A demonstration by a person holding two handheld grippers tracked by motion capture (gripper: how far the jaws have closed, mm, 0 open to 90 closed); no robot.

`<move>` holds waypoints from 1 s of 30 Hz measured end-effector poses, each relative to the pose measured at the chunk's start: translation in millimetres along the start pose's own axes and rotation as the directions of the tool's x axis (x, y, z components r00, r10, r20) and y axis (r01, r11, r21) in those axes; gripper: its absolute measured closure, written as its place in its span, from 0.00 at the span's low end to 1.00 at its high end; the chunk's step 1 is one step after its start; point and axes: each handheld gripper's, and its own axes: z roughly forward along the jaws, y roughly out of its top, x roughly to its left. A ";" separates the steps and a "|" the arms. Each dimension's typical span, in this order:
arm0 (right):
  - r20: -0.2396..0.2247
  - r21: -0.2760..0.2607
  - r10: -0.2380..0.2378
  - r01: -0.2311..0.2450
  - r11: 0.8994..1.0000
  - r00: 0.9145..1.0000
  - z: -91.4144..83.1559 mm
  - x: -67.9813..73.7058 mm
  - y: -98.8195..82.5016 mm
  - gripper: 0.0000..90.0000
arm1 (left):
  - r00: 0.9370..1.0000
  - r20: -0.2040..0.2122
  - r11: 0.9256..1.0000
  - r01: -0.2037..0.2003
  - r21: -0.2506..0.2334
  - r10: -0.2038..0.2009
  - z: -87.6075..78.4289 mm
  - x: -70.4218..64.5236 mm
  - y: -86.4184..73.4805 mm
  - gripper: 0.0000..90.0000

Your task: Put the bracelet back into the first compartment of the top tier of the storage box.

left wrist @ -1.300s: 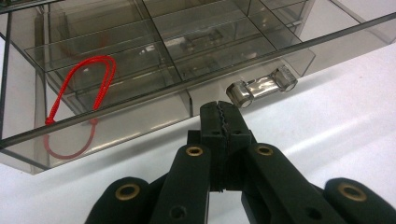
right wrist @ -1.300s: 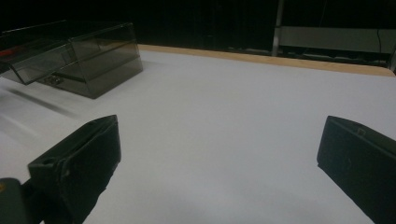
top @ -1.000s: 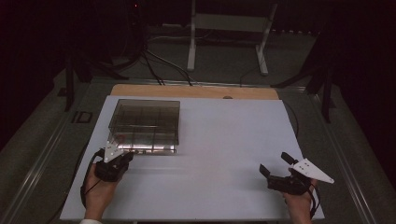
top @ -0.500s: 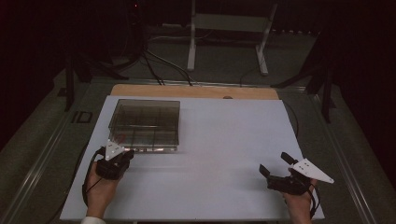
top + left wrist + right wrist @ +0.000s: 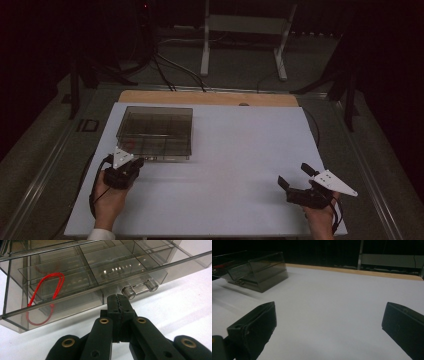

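Observation:
A smoky clear plastic box (image 5: 155, 130) with several compartments stands on the left part of the white table (image 5: 240, 150). A red cord loop (image 5: 45, 287) lies in its near left compartment. My left gripper (image 5: 139, 162) is shut with nothing in it, and its tips (image 5: 119, 298) sit just in front of the box's clear front handle (image 5: 140, 288), apart from it. My right gripper (image 5: 292, 174) stands open near the table's front right corner, far from the box (image 5: 257, 270). Only bare table lies between its jaws (image 5: 329, 308).
A wooden strip (image 5: 210, 97) borders the table's far edge. Beyond it are a white metal stand (image 5: 240, 45) and cables (image 5: 170, 70) on the dark floor. The white sheet's front edge runs just below both hands.
The box's near face shows a little shorter than a second ago. Both hands have kept still.

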 end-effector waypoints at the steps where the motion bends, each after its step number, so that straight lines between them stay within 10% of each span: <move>1: 0.000 0.000 0.001 -0.001 1.000 1.000 -0.1 0.0 0.0 0.00 | 1.000 0.000 1.000 0.000 0.000 0.000 0.2 0.2 0.3 1.00; 30: 0.001 0.001 0.002 -0.002 1.000 1.000 0.3 -0.2 -0.1 0.00 | 1.000 -0.013 1.000 0.019 -0.005 -0.019 9.0 4.1 7.3 1.00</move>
